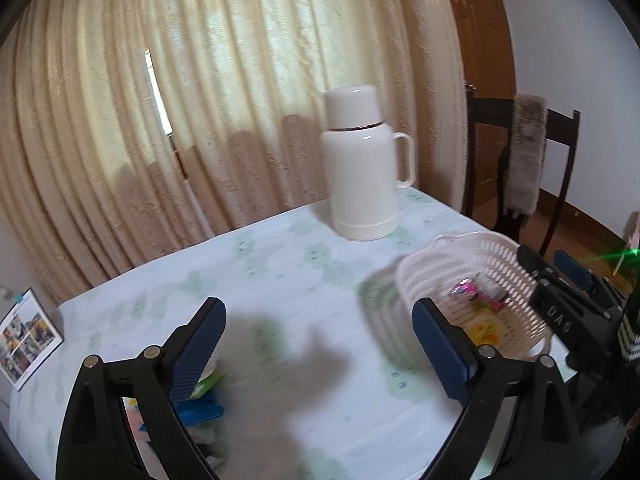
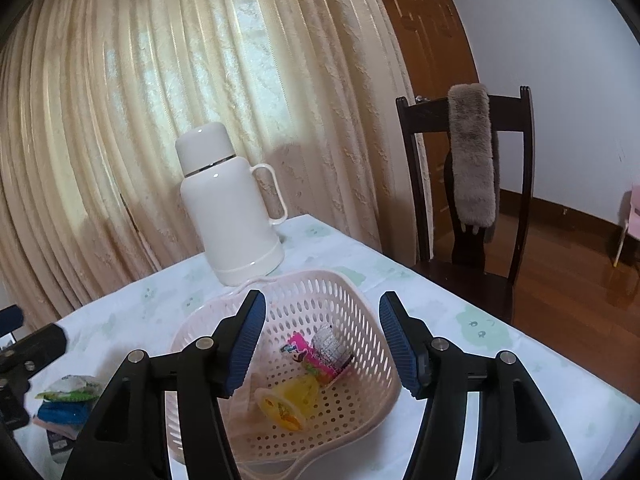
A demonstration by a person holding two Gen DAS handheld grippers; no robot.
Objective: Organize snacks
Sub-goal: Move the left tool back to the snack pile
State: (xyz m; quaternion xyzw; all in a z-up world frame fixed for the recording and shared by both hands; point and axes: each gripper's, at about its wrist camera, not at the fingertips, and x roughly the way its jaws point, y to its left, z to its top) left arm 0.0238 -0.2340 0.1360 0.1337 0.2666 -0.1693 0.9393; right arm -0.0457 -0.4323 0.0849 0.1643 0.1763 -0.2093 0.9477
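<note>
Left gripper (image 1: 318,338): jaws spread wide, nothing between the blue pads, only bare tablecloth (image 1: 280,272) and the gripper's own shadow below. Its left finger (image 1: 198,344) stands in front of a small heap of loose snack packets (image 1: 200,398) (green and blue wrappers) at the near left of the table; contact cannot be judged. Right gripper (image 2: 322,342): jaws parted to a middling width, holding nothing, poised above the pink perforated basket (image 2: 360,412), pads clear of its rim. Inside the basket: a pink wrapped candy (image 2: 310,356), a silver-grey wrapped piece (image 2: 330,344) just beside it, and a yellow jelly cup (image 2: 290,400) lying on its side nearer the camera. Printing on the wrappers is too small to read. In the left wrist view the right gripper's black body carries white lettering, read as "DAB" (image 1: 560,320); partly blurred. Behind the basket, well apart from the loose packets, stands a white thermos (image 2: 230,216) with handle, upright on the cloth. Beyond: cream curtain (image 2: 180,100), dark wooden chair (image 2: 464,184) with a grey fuzzy cover draped over its back, brown door (image 2: 424,32). A photo card (image 1: 26,338) hangs at far left.
</note>
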